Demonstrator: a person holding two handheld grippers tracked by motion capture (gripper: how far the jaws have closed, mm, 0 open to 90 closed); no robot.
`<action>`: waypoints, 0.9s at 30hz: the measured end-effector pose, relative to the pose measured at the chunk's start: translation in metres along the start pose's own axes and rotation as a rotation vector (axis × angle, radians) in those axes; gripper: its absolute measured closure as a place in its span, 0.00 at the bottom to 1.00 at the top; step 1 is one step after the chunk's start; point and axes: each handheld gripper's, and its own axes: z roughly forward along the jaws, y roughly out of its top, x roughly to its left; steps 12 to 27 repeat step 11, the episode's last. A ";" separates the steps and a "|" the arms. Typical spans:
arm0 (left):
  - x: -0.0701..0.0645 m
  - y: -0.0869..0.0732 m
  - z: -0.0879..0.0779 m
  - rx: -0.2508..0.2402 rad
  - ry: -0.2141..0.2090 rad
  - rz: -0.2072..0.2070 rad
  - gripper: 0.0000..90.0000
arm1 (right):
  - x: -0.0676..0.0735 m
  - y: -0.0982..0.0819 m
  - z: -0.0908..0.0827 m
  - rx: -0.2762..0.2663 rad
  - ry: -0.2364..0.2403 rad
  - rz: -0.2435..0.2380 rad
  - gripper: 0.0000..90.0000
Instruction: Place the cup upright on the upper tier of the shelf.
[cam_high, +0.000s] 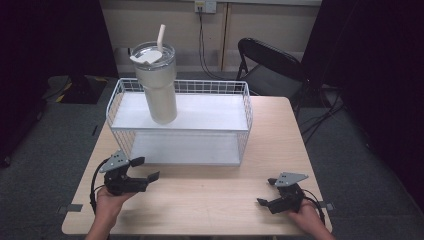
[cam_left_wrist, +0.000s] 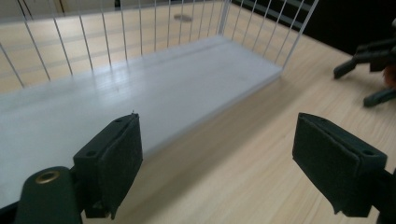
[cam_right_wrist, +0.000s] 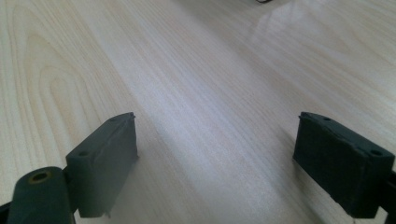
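High view: the left gripper (cam_high: 146, 168) sits on the table (cam_high: 210, 200) with its jaws wide apart, holding nothing, near the white wire rack (cam_high: 245, 107). A tall cup (cam_high: 157, 85) stands on the rack's top shelf. The right gripper (cam_high: 266, 191) rests open and empty too

White wire rack (cam_high: 116, 107), two-tiered, standing at the middle rear of the desk (cam_high: 200, 200); each tier a flat white shelf, the front side open; cream insulated tumbler (cam_high: 157, 87) with clear lid and pale straw (cam_high: 161, 37), upright on the left part of the upper shelf (cam_high: 210, 112); lower shelf (cam_left_wrist: 140, 93) bare.
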 end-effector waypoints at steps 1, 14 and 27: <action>0.001 -0.003 0.001 0.007 -0.001 -0.003 0.17 | 0.000 0.000 0.000 0.000 0.000 0.000 0.14; 0.003 -0.028 0.012 0.114 0.008 0.010 0.18 | 0.000 0.000 0.000 0.000 0.000 0.000 0.14; 0.003 -0.028 0.012 0.114 0.008 0.010 0.18 | 0.000 0.000 0.000 0.000 0.000 0.000 0.14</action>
